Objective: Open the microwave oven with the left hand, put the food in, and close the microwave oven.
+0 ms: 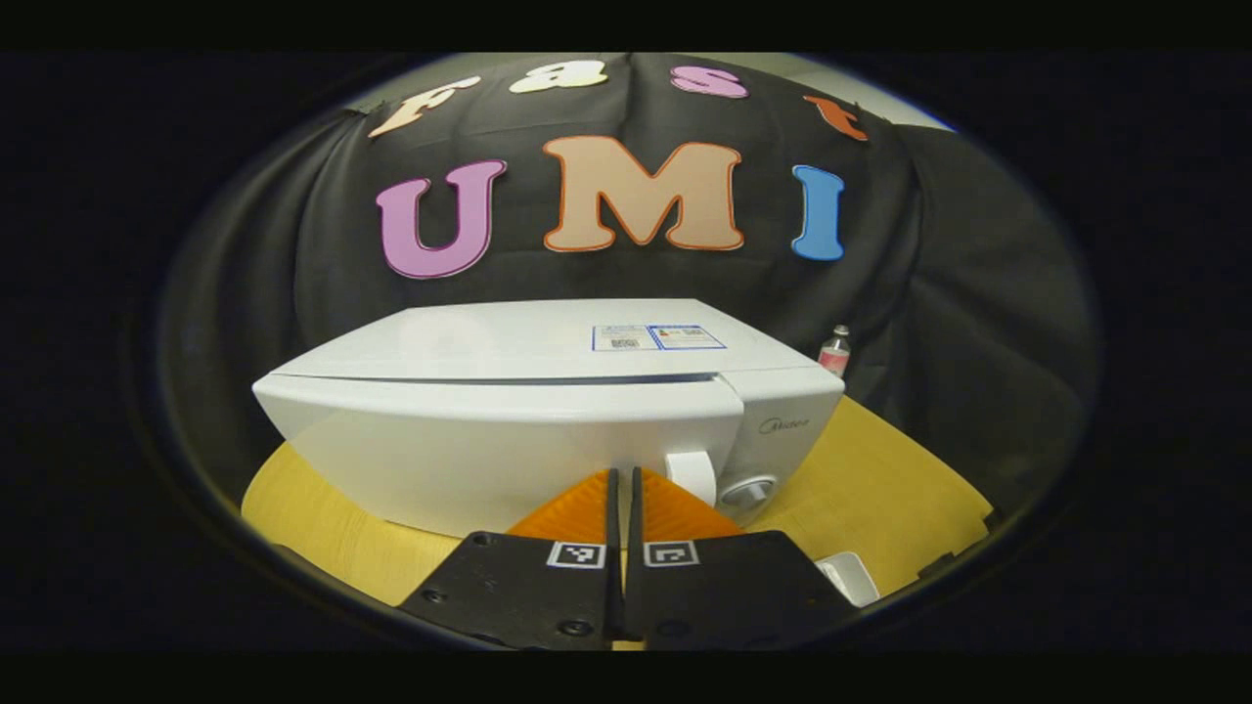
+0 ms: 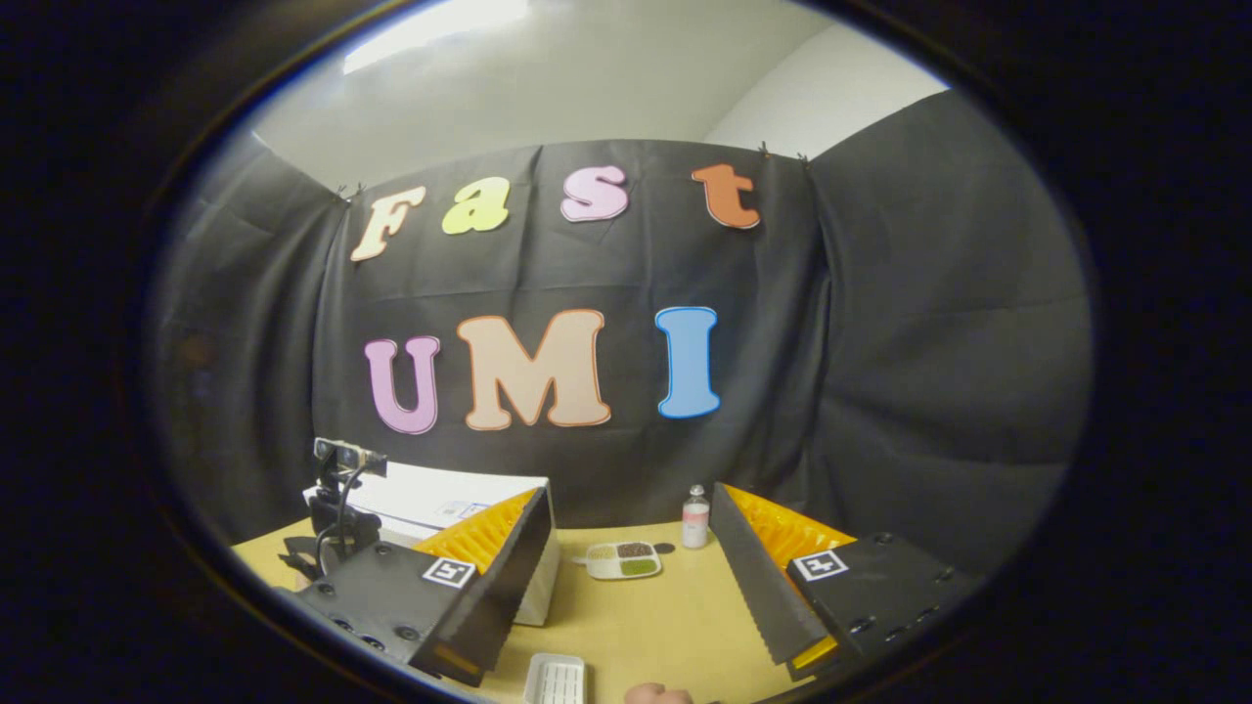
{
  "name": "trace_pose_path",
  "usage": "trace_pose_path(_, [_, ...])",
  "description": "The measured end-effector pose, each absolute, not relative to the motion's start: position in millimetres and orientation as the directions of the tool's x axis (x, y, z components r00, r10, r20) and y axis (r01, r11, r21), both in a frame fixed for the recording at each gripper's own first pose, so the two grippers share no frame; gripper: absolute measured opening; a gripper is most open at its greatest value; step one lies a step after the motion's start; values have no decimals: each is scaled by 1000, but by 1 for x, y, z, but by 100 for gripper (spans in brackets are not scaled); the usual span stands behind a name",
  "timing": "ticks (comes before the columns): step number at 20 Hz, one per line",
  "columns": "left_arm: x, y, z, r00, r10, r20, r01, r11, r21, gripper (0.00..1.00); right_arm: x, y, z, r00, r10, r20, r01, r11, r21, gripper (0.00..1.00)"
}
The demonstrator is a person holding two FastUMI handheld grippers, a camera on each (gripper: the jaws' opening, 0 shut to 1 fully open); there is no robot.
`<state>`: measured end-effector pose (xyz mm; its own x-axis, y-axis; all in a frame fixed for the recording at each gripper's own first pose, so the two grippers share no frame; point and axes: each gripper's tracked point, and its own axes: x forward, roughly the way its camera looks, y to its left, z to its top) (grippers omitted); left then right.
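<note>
Two grippers | left gripper [image 1: 623, 479]: jaws together, empty, white box-shaped microwave oven [image 1: 548, 411] with door closed just ahead at 12 o'clock | right gripper [image 2: 631, 548]: jaws wide apart, empty, white compartmented food tray [image 2: 623, 559] ahead between fingers on yellow wooden table [image 2: 646, 616].

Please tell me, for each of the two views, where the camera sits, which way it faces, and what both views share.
Left gripper view: rides on the left tool, shut, facing the closed microwave front from close by.
Right gripper view: rides on the right tool, open, facing across the table to the food tray; the left tool stands before the microwave; a hand shows at the bottom.
Shared: microwave, bottle, table.
</note>
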<state>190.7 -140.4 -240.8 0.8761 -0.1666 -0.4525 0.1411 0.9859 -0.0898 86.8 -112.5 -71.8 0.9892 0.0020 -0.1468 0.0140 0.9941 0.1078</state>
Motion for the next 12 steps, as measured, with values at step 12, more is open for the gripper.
trace_pose_path(12, [200,-143,-240,888,-155,-434,129,988,-88,0,89,-111,-78,988,2,-156,13,996,92,94])
